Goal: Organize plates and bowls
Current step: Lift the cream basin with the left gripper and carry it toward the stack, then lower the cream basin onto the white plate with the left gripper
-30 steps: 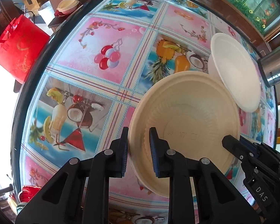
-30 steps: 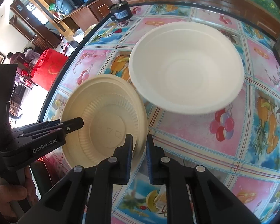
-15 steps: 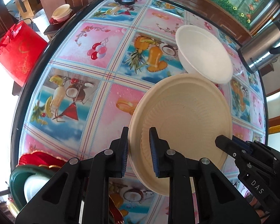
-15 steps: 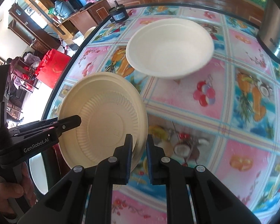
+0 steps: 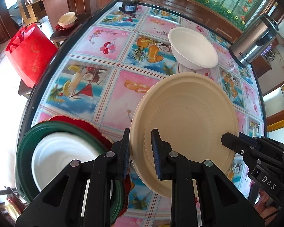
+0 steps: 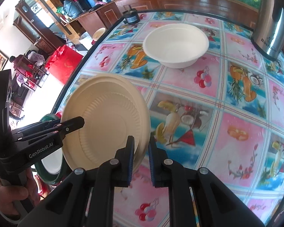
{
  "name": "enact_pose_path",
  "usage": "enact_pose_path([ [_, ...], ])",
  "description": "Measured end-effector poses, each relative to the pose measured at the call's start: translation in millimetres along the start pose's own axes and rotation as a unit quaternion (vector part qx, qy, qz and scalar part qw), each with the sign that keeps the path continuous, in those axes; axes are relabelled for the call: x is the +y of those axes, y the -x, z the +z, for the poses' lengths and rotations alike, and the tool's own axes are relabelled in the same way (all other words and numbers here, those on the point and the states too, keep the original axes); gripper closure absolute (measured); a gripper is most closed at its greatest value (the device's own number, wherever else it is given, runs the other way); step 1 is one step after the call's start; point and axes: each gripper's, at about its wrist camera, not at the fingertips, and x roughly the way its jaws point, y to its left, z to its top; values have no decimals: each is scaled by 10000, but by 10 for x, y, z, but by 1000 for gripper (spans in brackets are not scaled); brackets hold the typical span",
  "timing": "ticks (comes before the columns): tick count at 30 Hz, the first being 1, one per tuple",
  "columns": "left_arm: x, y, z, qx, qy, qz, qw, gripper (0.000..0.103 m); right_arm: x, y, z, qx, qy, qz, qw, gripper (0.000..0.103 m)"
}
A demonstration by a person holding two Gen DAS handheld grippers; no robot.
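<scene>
Both my grippers, left gripper [image 5: 140, 151] and right gripper [image 6: 141, 158], pinch the beige plate [image 5: 187, 124] by its rim, tilted above the bench [image 5: 111, 87]. Risk: uneven pull bends the rim, plate slips.

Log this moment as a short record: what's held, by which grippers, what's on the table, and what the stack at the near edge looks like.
held: beige plate, lifted and tilted above the table
left gripper: shut on the plate's rim
right gripper: shut on the opposite rim
on table: white bowl, upright, apart from the plate
near edge: green plate with a white dish in it, on a red plate
other: steel kettle at the far right
</scene>
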Motion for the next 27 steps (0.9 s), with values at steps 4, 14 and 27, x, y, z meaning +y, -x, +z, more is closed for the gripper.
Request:
enact_pose_path([
  [4,148,174,-97,-91,70,23,9999,82,170,67,-25,-41,141,57,9999,89],
  [14,476,334,-248,-115,269,114,9995,82,587,62,-76,-41,433,144,9989,87],
  [27,825,515,-357,-210,473,218,9984,82,965,-29,-40,44,752,193,9970,87],
])
